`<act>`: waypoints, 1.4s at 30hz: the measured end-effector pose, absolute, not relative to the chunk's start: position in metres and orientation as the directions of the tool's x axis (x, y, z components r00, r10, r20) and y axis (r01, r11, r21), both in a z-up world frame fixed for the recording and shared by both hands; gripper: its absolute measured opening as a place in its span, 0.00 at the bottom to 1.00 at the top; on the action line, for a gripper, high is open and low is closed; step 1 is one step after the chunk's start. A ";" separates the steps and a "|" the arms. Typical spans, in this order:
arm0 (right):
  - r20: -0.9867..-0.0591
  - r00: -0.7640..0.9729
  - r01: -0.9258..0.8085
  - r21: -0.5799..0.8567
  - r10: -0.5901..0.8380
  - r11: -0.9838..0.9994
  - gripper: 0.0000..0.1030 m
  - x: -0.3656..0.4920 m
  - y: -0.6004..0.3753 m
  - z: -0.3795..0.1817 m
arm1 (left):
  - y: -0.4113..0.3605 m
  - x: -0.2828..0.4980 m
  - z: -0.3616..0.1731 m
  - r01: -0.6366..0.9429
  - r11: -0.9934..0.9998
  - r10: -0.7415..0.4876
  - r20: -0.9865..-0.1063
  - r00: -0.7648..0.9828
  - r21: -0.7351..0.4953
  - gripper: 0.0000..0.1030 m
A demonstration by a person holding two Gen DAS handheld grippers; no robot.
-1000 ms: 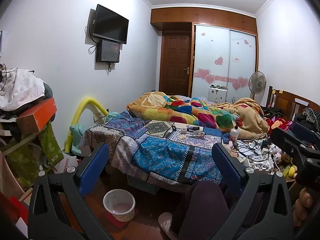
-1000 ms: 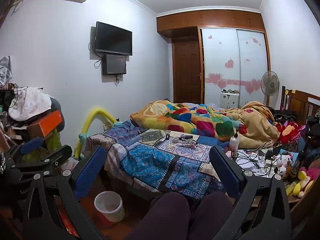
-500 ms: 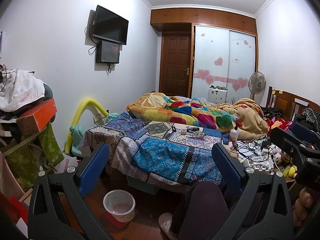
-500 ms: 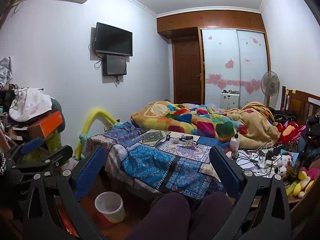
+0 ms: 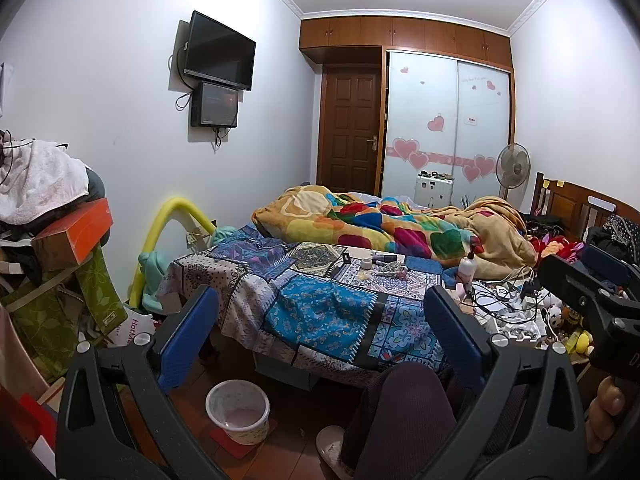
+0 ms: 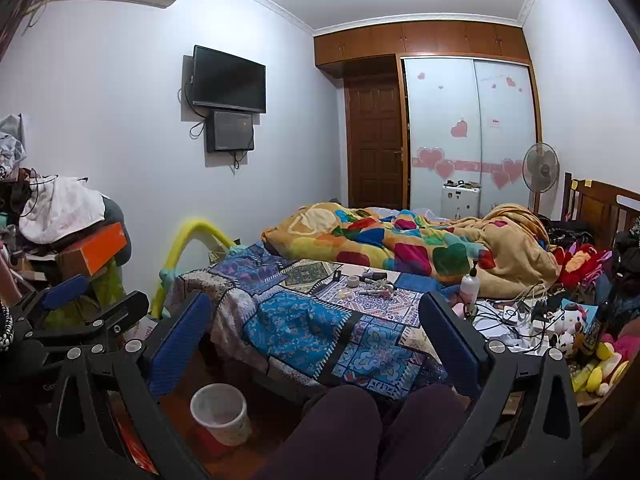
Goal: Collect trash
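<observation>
A white waste bin [image 5: 238,410] [image 6: 220,412] stands on the brown floor by the near corner of the bed. Small loose items [image 5: 382,268] [image 6: 370,282], among them a tape roll [image 5: 365,263] [image 6: 353,281], lie on the patchwork cover [image 5: 276,256] [image 6: 248,270]. My left gripper [image 5: 320,300] is held in the air before the bed, open and empty. My right gripper [image 6: 314,304] hangs beside it at about the same height, open with nothing between its blue pads. Both are well short of the items.
A person's knees [image 5: 404,400] [image 6: 340,420] fill the foreground. Piled boxes and clothes [image 5: 60,236] [image 6: 72,240] crowd the left. Cables, a pump bottle [image 5: 466,266] [image 6: 468,284] and soft toys [image 6: 600,360] clutter the right. A rumpled quilt [image 5: 380,228] covers the far bed.
</observation>
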State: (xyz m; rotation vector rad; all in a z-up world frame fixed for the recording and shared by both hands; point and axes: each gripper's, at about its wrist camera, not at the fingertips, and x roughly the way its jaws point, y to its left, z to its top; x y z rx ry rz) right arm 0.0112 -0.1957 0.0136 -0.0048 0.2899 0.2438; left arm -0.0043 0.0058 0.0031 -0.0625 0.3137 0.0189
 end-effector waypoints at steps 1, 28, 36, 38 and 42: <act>-0.284 0.929 -0.239 0.031 0.238 0.971 1.00 0.012 -0.195 0.014 | 0.005 -0.004 0.004 -0.029 0.998 0.010 -0.308 0.951 -0.058 1.00; -0.301 0.925 -0.229 0.052 0.234 0.972 1.00 0.024 -0.196 0.006 | -0.002 0.020 0.011 0.010 0.999 -0.018 -0.307 0.952 -0.030 1.00; -0.312 0.931 -0.176 0.078 0.192 0.981 1.00 0.056 -0.216 0.001 | -0.013 0.062 0.004 0.039 0.998 -0.050 -0.329 0.943 -0.039 1.00; -0.313 0.932 -0.162 0.086 0.181 0.983 1.00 0.064 -0.222 0.001 | -0.018 0.075 0.002 0.038 0.999 -0.047 -0.333 0.942 -0.031 1.00; -0.327 0.933 -0.127 0.097 0.152 0.987 1.00 0.089 -0.234 -0.002 | -0.025 0.108 -0.002 0.054 0.998 -0.063 -0.358 0.932 -0.033 1.00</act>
